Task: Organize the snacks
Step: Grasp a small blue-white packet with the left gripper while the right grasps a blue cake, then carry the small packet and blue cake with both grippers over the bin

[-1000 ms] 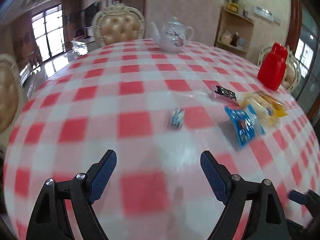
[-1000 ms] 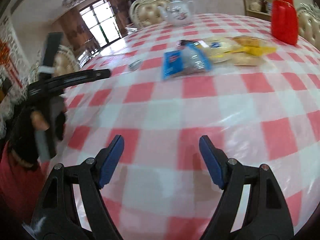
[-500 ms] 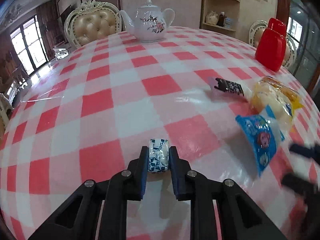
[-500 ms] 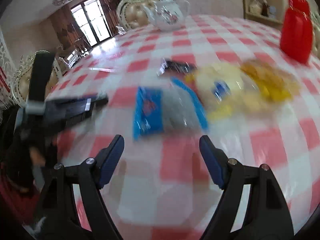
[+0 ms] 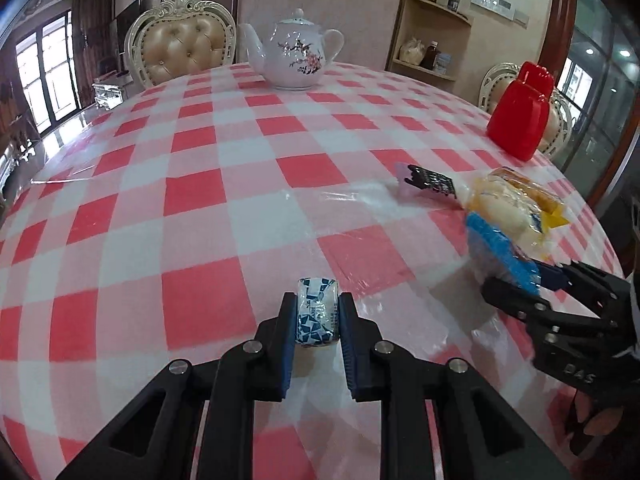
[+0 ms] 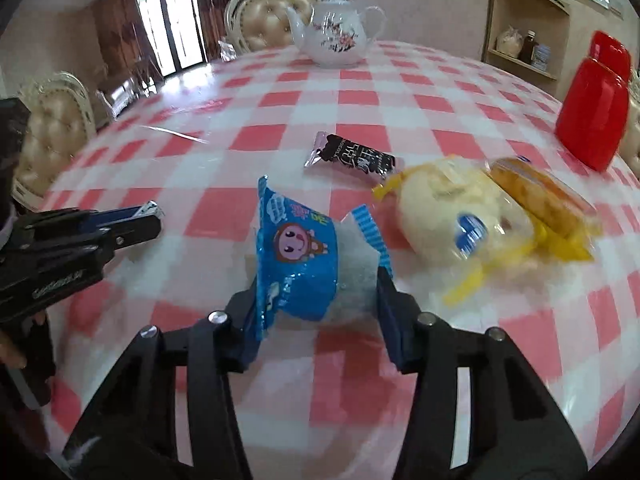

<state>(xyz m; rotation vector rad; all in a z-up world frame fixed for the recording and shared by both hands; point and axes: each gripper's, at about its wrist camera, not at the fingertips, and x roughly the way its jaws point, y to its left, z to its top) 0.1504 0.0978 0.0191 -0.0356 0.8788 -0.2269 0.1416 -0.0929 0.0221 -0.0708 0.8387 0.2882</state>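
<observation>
My left gripper is shut on a small blue-and-white wrapped candy just above the checked tablecloth. It also shows at the left of the right wrist view. My right gripper is shut on a blue snack packet with a cartoon face; the packet also shows in the left wrist view. Beyond lie a black chocolate bar wrapper, a pale bread bag and an orange cake bag.
A white teapot stands at the table's far side. A red container stands at the far right. Cream upholstered chairs ring the round table. A corner shelf is behind.
My left gripper closed on the candy and holds it. My right gripper moved forward to the blue packet and closed on it.
</observation>
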